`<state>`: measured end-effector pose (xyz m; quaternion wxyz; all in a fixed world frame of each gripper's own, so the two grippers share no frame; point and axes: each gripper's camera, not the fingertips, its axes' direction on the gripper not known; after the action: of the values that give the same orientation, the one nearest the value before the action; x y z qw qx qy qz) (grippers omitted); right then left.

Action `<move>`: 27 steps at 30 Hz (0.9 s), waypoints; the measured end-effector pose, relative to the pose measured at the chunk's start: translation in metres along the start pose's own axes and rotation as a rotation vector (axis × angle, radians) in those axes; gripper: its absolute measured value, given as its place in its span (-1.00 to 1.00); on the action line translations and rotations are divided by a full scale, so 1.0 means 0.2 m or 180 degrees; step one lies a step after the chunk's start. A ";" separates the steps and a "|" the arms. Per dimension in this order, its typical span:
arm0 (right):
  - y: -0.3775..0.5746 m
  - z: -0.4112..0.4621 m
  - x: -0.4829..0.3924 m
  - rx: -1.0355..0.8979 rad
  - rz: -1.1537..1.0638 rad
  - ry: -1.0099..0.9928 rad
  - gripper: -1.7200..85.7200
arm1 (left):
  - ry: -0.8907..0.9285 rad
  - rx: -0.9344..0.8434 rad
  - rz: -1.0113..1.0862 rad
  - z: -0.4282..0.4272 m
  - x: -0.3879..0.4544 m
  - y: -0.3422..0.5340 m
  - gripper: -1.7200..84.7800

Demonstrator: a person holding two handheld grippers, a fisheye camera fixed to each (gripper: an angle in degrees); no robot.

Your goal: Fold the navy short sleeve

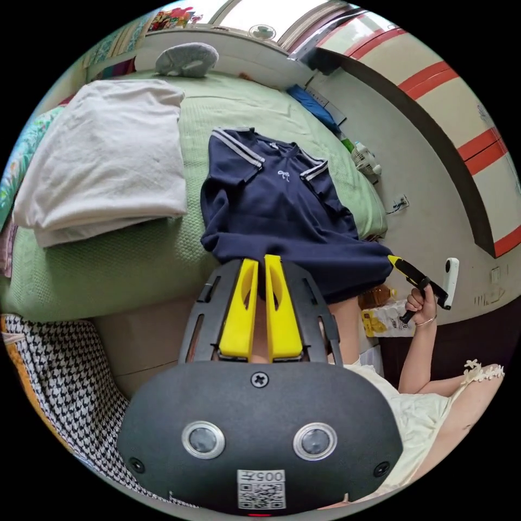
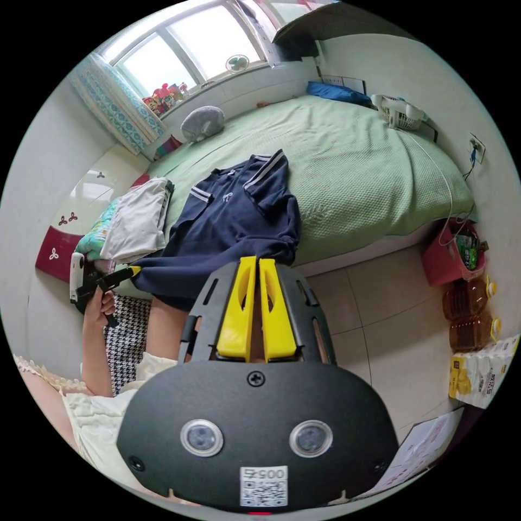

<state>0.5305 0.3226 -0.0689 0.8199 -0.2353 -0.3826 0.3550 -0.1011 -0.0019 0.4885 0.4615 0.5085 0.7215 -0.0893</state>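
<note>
Lying beside navy shirt (image 1: 277, 217) on green bed (image 1: 135, 260), folded white cloth (image 1: 108, 157)

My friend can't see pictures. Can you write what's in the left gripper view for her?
A navy short-sleeve shirt lies on a green bed, its hem pinched by yellow tongs at the near edge and by a second pair at a corner. Folded white cloth sits beside it.

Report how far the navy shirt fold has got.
Done: the navy shirt lies spread face up on the green bed, hem hanging over the edge. In hand: the left claw and right claw each pinch a hem corner. Left: no fold shows yet, sleeves and body still to fold.
</note>
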 end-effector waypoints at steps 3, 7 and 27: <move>-0.17 -0.01 -0.08 0.0139 -0.0207 -0.0028 -1.00 | -0.0099 0.0102 0.0176 -0.05 0.04 -0.19 -0.90; -0.65 0.00 -0.24 0.0393 -0.0472 0.0278 -1.00 | -0.0128 0.0255 0.0273 -0.09 0.07 -0.67 -0.86; -0.88 0.75 -0.15 -0.0286 -0.0508 0.0660 -0.76 | -0.0590 -0.0585 0.0108 0.62 -0.09 -1.05 -0.65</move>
<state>0.4686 0.2053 0.1225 0.8693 -0.2762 -0.3288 0.2449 -0.1996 -0.1855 0.3604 0.5722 0.4658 0.6722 -0.0616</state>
